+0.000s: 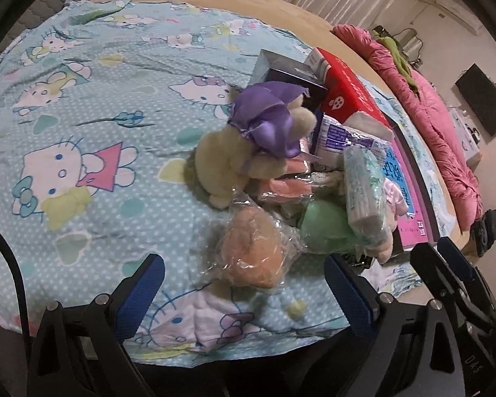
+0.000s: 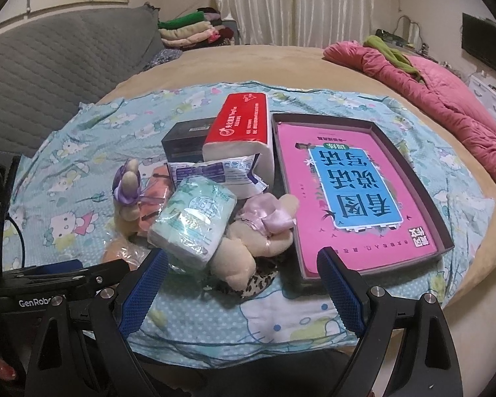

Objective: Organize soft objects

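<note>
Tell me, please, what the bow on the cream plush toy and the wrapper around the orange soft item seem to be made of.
The purple bow looks like satin ribbon: glossy, with bright highlights along its folds. The cream plush toy itself looks like matte, fuzzy pile fabric. The wrapper seems to be thin clear plastic film: it is transparent, crinkled, and catches glare.

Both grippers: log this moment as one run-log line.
left gripper: open, empty | right gripper: open, empty | soft toys and tissue packs: piled on bedsheet | tray: holds book only
</note>
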`<state>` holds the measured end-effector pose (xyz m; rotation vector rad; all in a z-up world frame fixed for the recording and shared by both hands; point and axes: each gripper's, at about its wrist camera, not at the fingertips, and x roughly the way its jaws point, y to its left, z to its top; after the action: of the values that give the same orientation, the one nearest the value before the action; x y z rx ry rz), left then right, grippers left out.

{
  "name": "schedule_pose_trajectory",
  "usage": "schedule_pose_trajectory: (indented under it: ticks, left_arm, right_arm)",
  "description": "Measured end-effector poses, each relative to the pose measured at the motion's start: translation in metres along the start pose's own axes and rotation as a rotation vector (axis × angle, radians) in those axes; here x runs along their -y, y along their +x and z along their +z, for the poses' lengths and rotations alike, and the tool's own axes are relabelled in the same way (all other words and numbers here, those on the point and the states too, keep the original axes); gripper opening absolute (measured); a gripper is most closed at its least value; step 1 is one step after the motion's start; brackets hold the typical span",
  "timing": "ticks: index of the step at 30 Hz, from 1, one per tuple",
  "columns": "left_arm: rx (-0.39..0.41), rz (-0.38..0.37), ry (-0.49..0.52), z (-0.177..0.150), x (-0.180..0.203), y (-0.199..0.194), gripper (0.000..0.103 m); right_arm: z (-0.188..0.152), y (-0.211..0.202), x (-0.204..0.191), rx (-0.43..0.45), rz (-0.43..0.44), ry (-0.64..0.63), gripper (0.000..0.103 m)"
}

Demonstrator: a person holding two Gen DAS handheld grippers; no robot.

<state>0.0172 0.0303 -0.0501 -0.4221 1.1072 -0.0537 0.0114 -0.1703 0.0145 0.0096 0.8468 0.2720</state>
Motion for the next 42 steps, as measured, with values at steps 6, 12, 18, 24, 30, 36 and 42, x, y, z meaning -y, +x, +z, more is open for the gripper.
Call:
schedule_pose_trajectory:
  ticks: [6,12,18,24,30,36,42]
  left_arm:
    - [-0.021,-0.021,0.009,0.003,0.002,0.011,0.088]
    - [-0.020,-0.041,0.009,0.006,-0.002,0.016,0.075]
    - [-0.018,-0.053,0.030,0.009,-0.004,0.019,0.066]
    - [-0.019,-0.067,0.038,0.011,-0.005,0.022,0.062]
    - [-0.012,-0.063,0.060,0.009,0.000,0.022,0.061]
    - [-0.010,-0.061,0.069,0.010,0.003,0.022,0.059]
    - [-0.002,-0.066,0.084,0.009,0.007,0.020,0.056]
  right_arm:
    - [0.005,0.007,-0.006,0.003,0.020,-0.006,0.092]
    - [0.015,0.020,-0.016,-0.003,0.051,-0.008,0.092]
    - [0.023,0.038,-0.023,-0.037,0.064,0.006,0.092]
    - [0.029,0.052,-0.025,-0.061,0.071,0.021,0.092]
    - [0.030,0.064,-0.028,-0.072,0.056,0.002,0.091]
    - [0.032,0.070,-0.031,-0.069,0.064,-0.030,0.070]
    - [0.030,0.065,-0.030,-0.045,0.086,-0.042,0.057]
